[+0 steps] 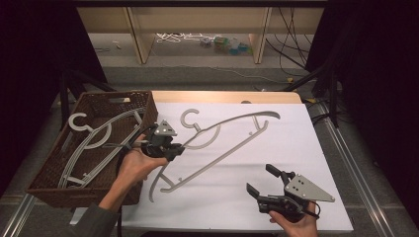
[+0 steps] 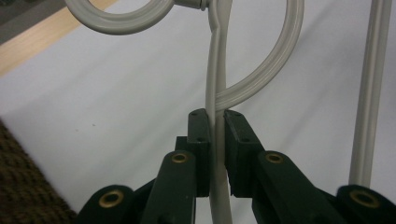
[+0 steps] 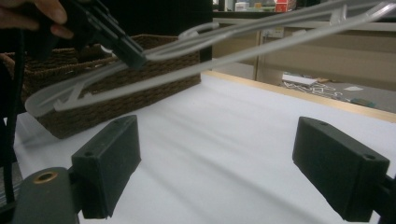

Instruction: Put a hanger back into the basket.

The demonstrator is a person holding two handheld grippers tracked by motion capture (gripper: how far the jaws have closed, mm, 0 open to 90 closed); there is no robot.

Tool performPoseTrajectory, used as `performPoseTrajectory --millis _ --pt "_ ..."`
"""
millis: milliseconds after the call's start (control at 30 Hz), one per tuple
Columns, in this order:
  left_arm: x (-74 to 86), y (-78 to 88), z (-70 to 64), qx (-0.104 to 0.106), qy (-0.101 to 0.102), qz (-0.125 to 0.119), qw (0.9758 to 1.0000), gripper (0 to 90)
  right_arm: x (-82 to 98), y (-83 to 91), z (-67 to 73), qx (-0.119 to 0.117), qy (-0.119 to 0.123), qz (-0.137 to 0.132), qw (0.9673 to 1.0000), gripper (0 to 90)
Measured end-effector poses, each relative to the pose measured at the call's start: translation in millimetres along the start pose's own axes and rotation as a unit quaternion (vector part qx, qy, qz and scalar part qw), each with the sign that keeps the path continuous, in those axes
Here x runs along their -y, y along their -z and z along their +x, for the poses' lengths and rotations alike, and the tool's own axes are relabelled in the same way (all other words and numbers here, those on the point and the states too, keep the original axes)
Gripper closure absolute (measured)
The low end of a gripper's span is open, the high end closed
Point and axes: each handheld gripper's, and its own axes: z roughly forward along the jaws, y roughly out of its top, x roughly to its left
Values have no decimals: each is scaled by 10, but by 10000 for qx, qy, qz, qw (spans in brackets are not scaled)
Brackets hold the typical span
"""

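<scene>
Light, stiff, slick plastic hanger (image 1: 217, 143); left tool (image 1: 174, 150) clamped near neck, good spot. Right tool (image 1: 261, 180) gaping, empty.

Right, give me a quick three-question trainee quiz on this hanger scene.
1. True or false: the left gripper is shut on the grey hanger.
2. What lies in the wicker basket? A) another hanger B) a towel C) a mug
3. How do the right gripper's jaws stand?

Key: 1 true. 2 A, a second hanger. 3 Wide open, nothing between them, over the white table cover.
</scene>
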Motion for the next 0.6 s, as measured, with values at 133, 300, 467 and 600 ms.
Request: performPoseTrajectory --millis 133,300,467,600 --pt "-56 229 87 -165 -12 -105 9998 817 2 -5 -1 41 -13 -13 10000 160" --pt "-79 518 265 -410 -102 -111 9990 817 -1 0 1 47 -1 58 10000 160" --pt "-50 704 431 -727 11 -84 9973 817 -1 -6 0 50 3 34 10000 160" --pt "-11 798 558 -770 164 -71 9969 817 6 -21 1 5 -45 -53 10000 160"
